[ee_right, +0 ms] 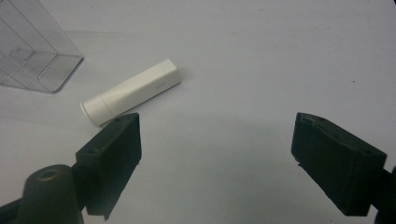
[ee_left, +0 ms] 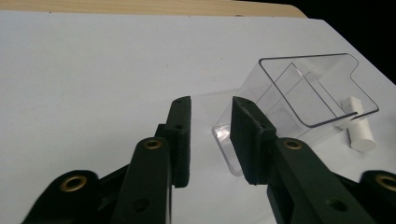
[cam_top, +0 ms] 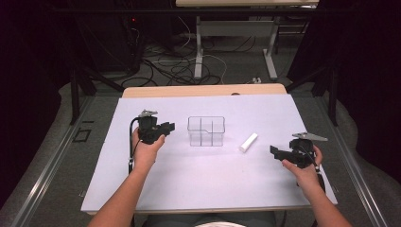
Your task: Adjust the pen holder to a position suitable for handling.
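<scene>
Between the two grippers, on the white surface [cam_top: 198,161], a clear plastic divided organizer bin [cam_top: 206,131] stands upright, and a white capped tube [cam_top: 248,142] lies flat just to its right, apart from it. The right gripper [cam_top: 279,152] hovers near the tube with its jaws spread wide and nothing between them; in the right gripper view the tube [ee_right: 130,91] lies ahead and toward the near jaw, not centred in the gap. The left gripper [cam_top: 168,127] sits beside the bin, jaws parted only narrowly and empty, the bin's near wall [ee_left: 299,107] just beyond its tips.

The tube's long axis runs diagonally across the surface, one end pointing toward the far right, the other toward the person and the bin.

Likely risks, as I judge them: the tube is round for most of its length, so a jaw that meets it off-centre may roll or skid it away. The bin looks light; a nudge from the left gripper could slide or tip it.
</scene>
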